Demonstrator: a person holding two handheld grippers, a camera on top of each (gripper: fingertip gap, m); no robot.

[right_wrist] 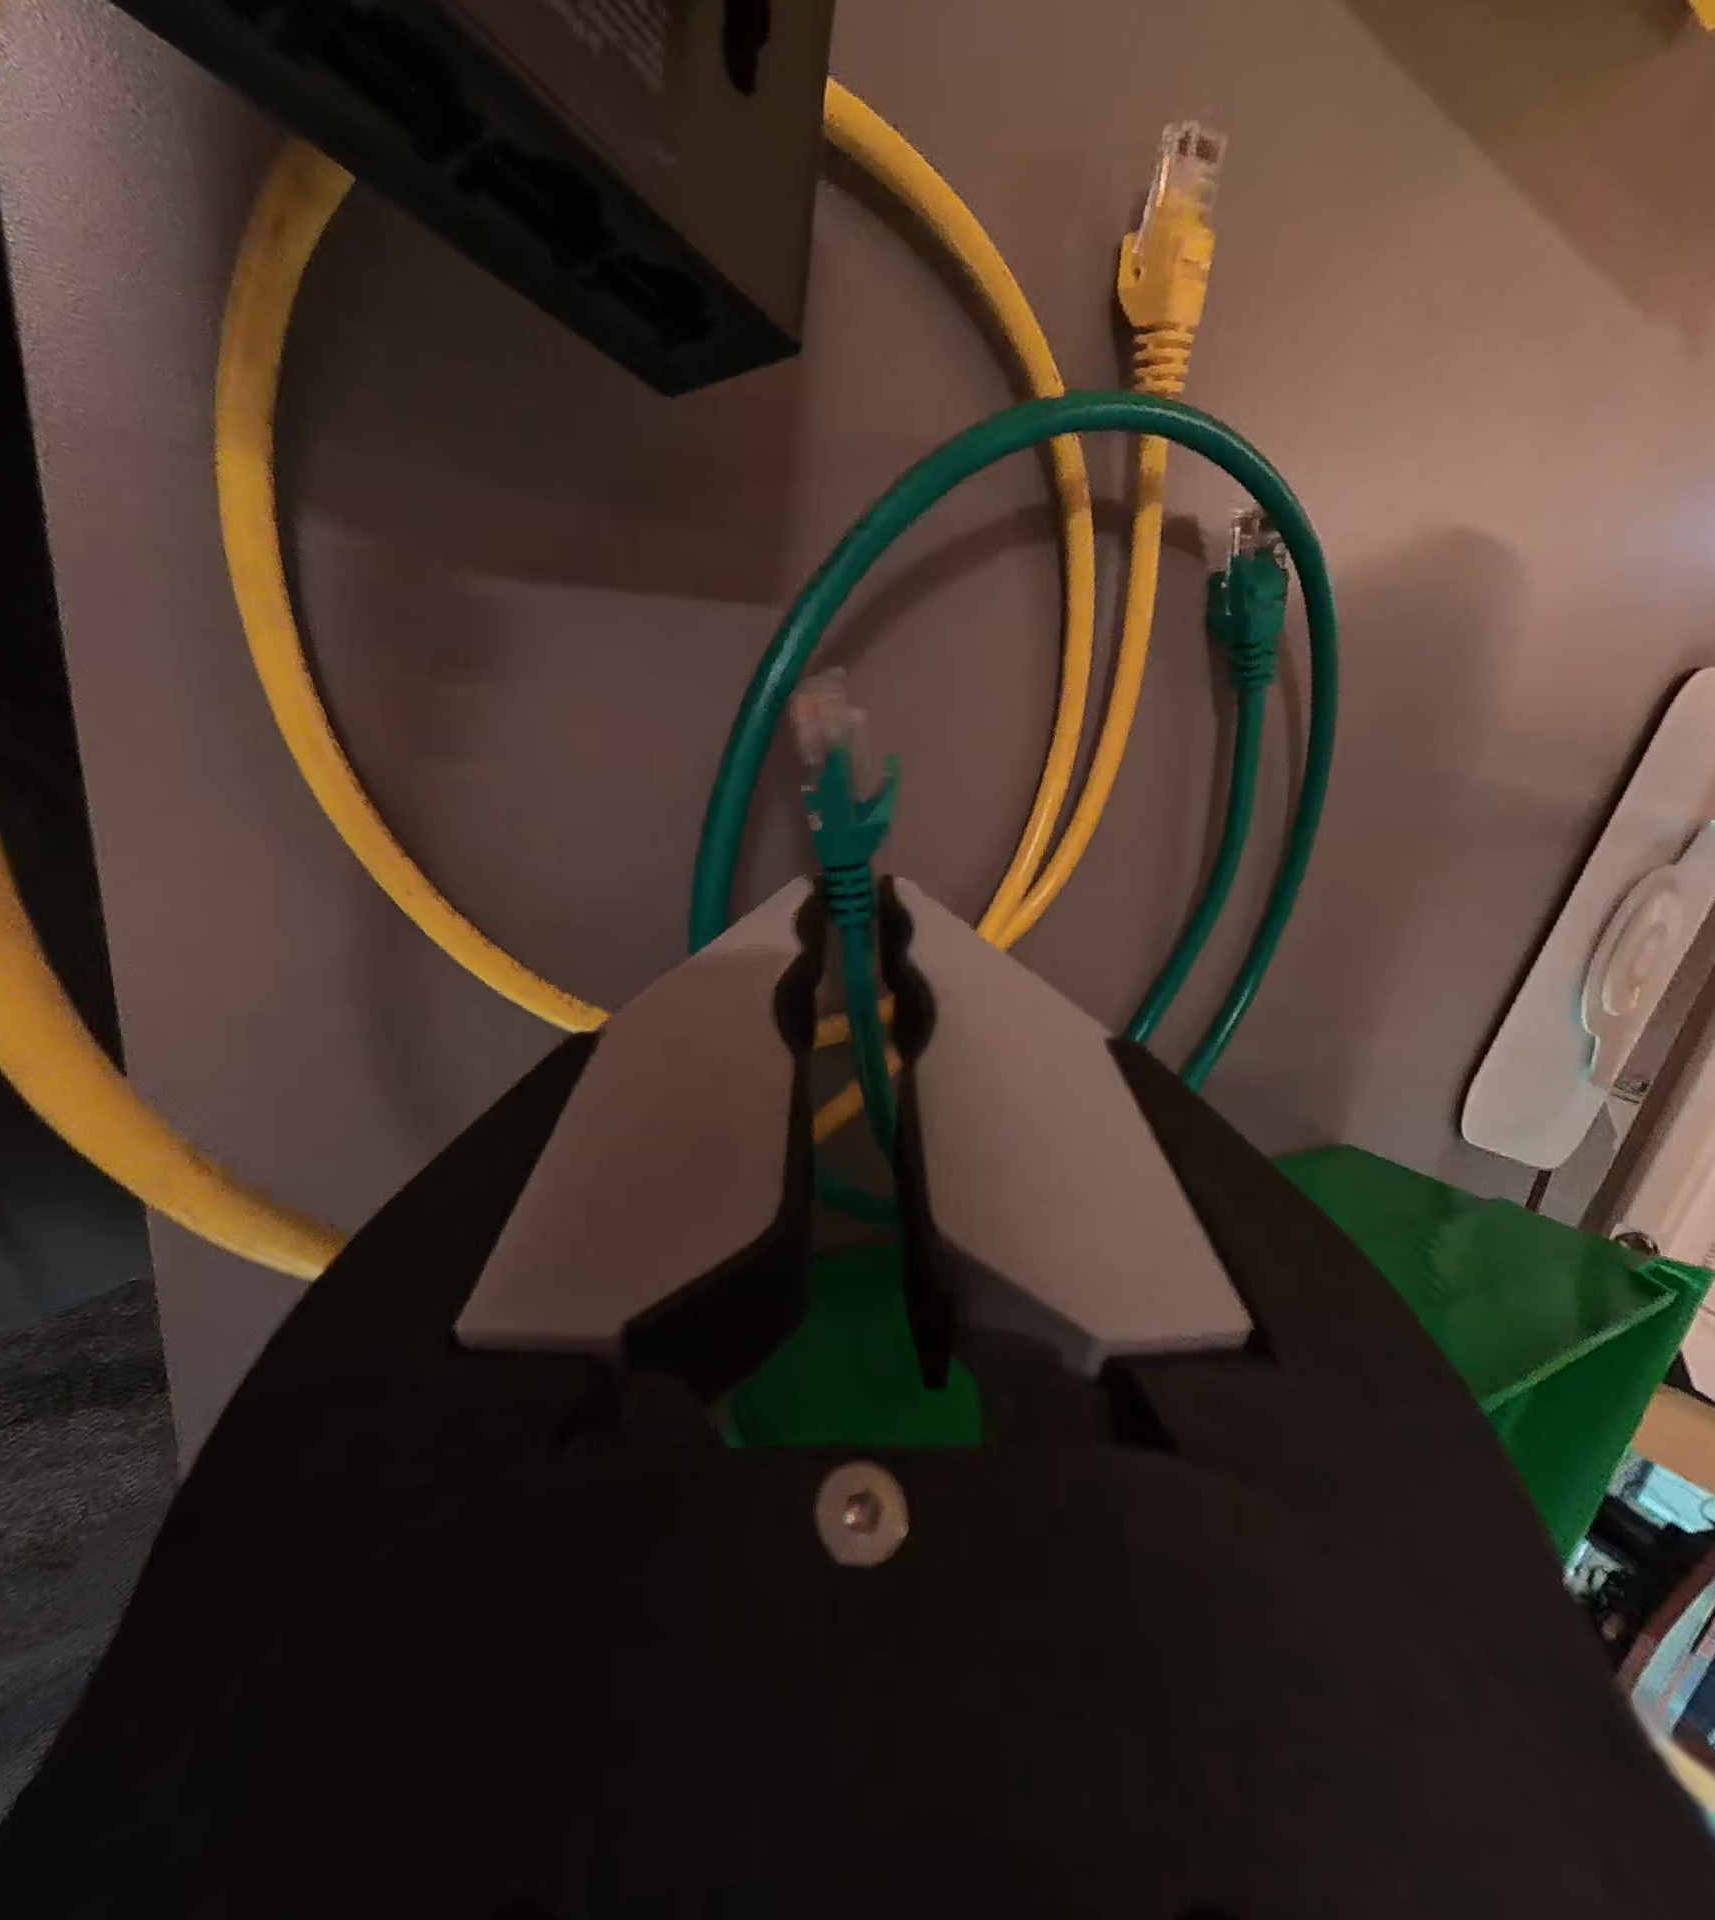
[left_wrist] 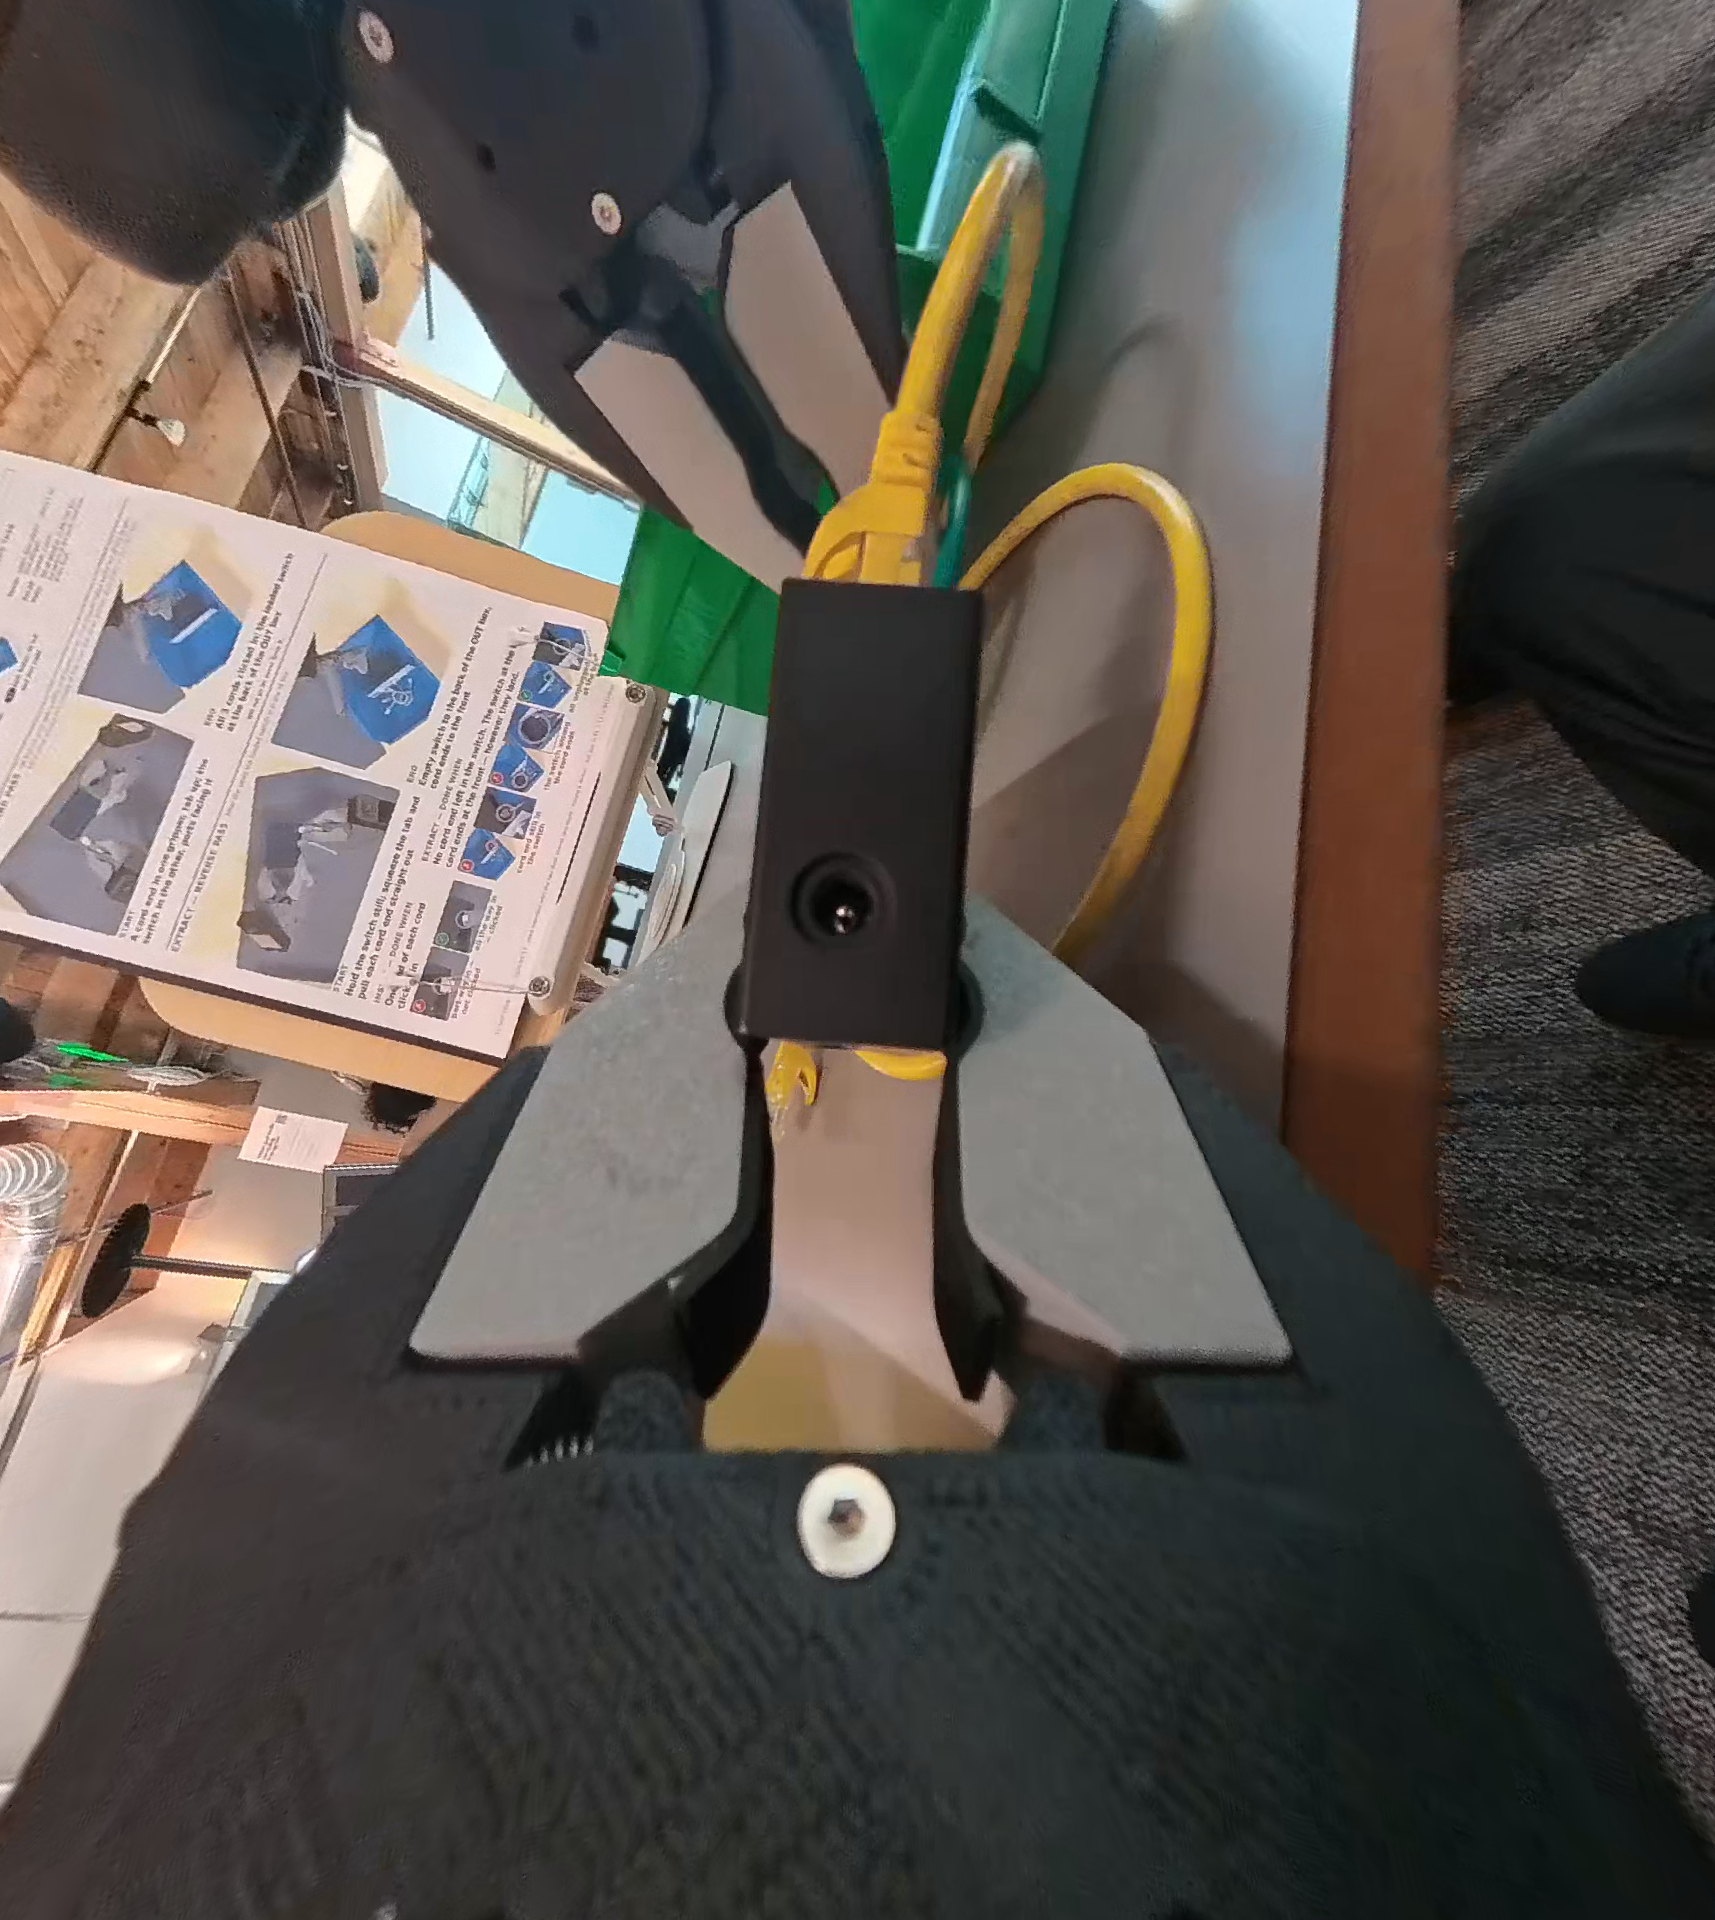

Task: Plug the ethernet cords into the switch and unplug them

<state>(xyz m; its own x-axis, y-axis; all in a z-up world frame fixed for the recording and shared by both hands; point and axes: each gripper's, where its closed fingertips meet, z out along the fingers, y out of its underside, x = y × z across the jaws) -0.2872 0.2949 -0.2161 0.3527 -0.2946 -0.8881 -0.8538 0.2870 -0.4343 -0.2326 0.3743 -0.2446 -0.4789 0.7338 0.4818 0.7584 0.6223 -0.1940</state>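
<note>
My left gripper (left_wrist: pixel 853 1023) is shut on the black switch (left_wrist: pixel 868 810) and holds it above the grey table, power socket end toward the camera. A yellow cord's plug (left_wrist: pixel 894 488) sits in the switch's far side. The switch also shows in the right wrist view (right_wrist: pixel 562 177) at the top left, its ports empty on that end. My right gripper (right_wrist: pixel 853 894) is shut on the green cord (right_wrist: pixel 848 821) just behind its plug, which points up below the switch. The right gripper also shows in the left wrist view (left_wrist: pixel 780 416), beyond the switch. A loose yellow plug (right_wrist: pixel 1170 249) and the other green plug (right_wrist: pixel 1248 603) lie on the table.
A green bin (right_wrist: pixel 1455 1309) stands by the right gripper. An instruction sheet (left_wrist: pixel 209 748) on a stand is at the left. The table's wooden edge (left_wrist: pixel 1372 623) runs along the right, with carpet and a person's dark trousers and shoes (left_wrist: pixel 1684 935) beyond it. Tip to tip, the grippers are about 11 cm apart.
</note>
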